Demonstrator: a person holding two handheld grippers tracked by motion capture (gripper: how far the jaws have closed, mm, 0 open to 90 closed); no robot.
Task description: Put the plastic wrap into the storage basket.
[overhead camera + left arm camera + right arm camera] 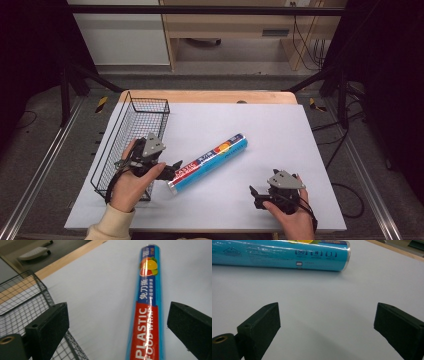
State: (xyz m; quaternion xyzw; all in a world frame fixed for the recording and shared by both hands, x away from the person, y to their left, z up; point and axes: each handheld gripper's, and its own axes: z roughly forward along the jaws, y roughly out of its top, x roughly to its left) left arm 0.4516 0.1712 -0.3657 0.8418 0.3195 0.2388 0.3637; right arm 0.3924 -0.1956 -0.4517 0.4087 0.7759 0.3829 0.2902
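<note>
Diagonally across the white table [280, 130], the plastic wrap roll [207, 163] is lying flat, its far end pointing toward two o'clock. Around its near end the left gripper [172, 170] is spreading its jaws wide, gripping nothing. At nine o'clock the wire basket [120, 131] is sitting with nothing inside. Toward five o'clock the right gripper [256, 196] is resting, jaws apart.

A black wire basket [131, 145] stands on the left part of the pale grey table top [280, 130], along its left edge. Beyond the table top's far edge a strip of wooden board [210, 96] shows, and behind that a light wooden cabinet [240, 25].
</note>
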